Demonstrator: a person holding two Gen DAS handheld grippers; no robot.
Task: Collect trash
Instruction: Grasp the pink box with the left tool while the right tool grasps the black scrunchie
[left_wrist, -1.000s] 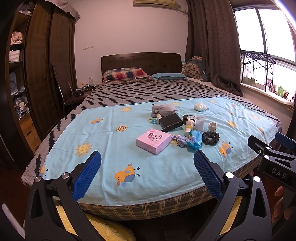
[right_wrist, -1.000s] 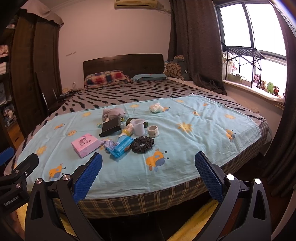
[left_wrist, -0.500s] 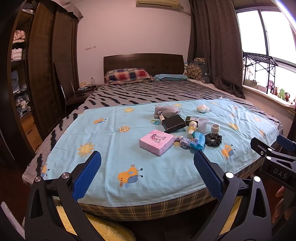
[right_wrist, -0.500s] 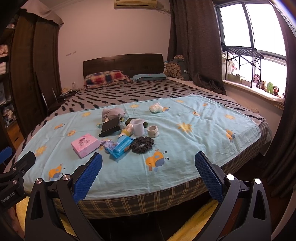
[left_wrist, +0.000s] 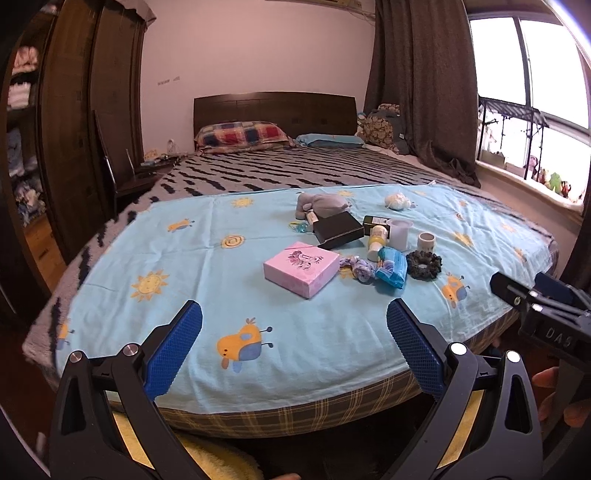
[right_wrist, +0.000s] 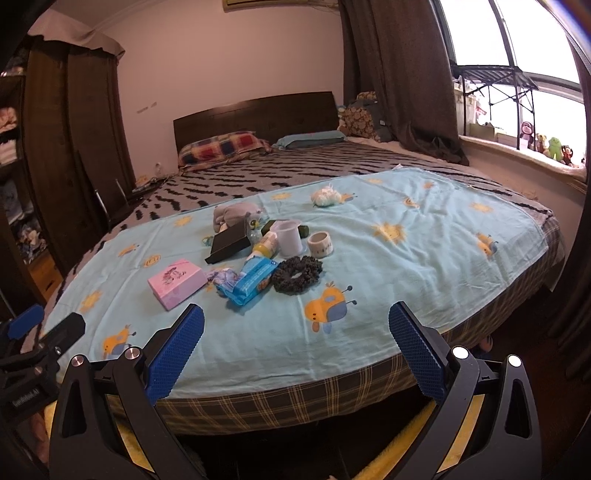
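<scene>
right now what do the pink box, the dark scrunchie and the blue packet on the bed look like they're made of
Pink box: likely cardboard, matte, with crisp flat edges and a printed top. Dark scrunchie: soft knitted or fuzzy fabric, judging by its ruffled, bumpy ring. Blue packet: probably thin glossy plastic film, as it is crinkled with a slight sheen.

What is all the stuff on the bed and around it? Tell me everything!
sheet: 1, light blue with suns, over bed
pink box: 1, pink, left of pile
black box: 1, black, behind pile
blue packet: 1, blue, front of pile
scrunchie: 1, dark, right of packet
clear cup: 1, clear, mid pile
tape roll: 1, white, right of cup
white wad: 1, white, far back
pillows: 2, plaid and blue, at headboard
left tongs: 1, blue pads, open
right tongs: 1, blue pads, open
</scene>
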